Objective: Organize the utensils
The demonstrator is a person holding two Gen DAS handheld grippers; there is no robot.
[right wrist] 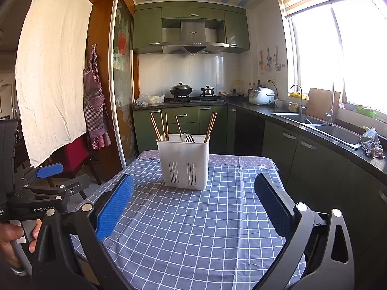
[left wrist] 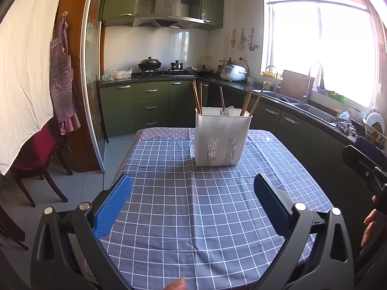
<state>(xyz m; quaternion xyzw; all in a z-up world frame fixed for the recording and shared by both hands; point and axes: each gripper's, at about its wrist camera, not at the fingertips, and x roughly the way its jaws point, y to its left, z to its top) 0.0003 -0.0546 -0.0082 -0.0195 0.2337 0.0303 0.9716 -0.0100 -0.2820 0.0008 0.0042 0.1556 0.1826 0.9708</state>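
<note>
Centrally, on the far half of a blue checked tablecloth: white slotted utensil caddy, upright, just right of middle in the left wrist view, just left of middle in the right wrist view. Inside it, wooden chopsticks leaning out at the left and right ends, a white spoon and dark fork tines in the middle compartment. Left gripper spread wide above the cloth, blue pads well apart, nothing between them; same tool at the left edge of the right wrist view, a hand on its handle. Right gripper likewise wide apart and empty, low in frame, near the caddy but not touching. Behind, upper centre: range hood, green cabinets, wok on stove. Right side: sink, rice cooker, bright window. Left: checked apron hanging beside a white sheet.
</note>
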